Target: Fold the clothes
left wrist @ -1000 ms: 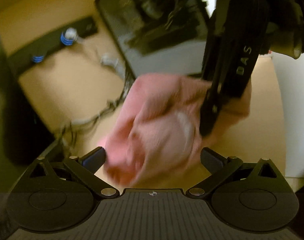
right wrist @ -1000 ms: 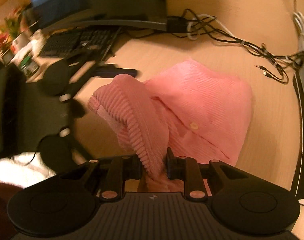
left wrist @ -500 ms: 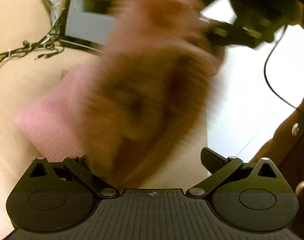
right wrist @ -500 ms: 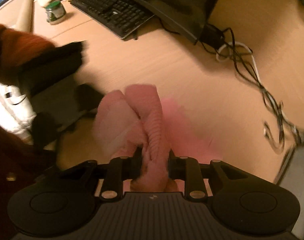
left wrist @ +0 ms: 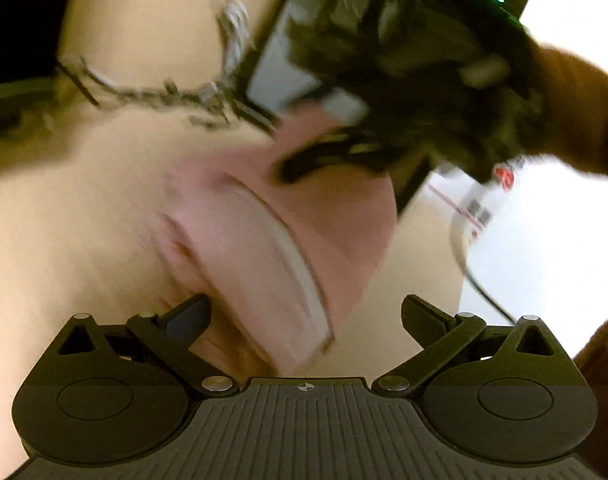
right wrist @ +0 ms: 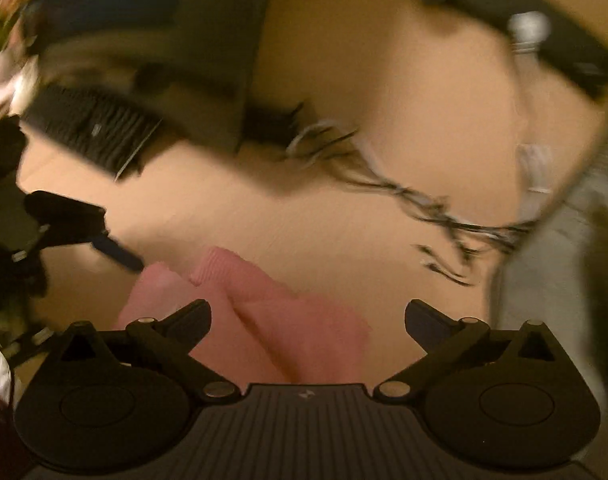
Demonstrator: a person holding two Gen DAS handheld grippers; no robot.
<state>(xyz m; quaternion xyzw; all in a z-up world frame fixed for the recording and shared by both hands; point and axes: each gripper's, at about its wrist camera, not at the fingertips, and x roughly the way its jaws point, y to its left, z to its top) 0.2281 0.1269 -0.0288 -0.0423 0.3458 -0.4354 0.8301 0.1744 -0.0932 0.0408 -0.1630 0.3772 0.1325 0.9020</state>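
Now the left gripper (left wrist: 304, 312) hovers with its fingers spread wide, one fingertip at the left edge of the pink garment (left wrist: 271, 236), which lies bunched on the wooden desk (left wrist: 75, 220). Right of it, the right gripper (right wrist: 308, 316), clamped on a fold half a second ago, has let go and stands apart above the cloth. Likely one fold is laid down.
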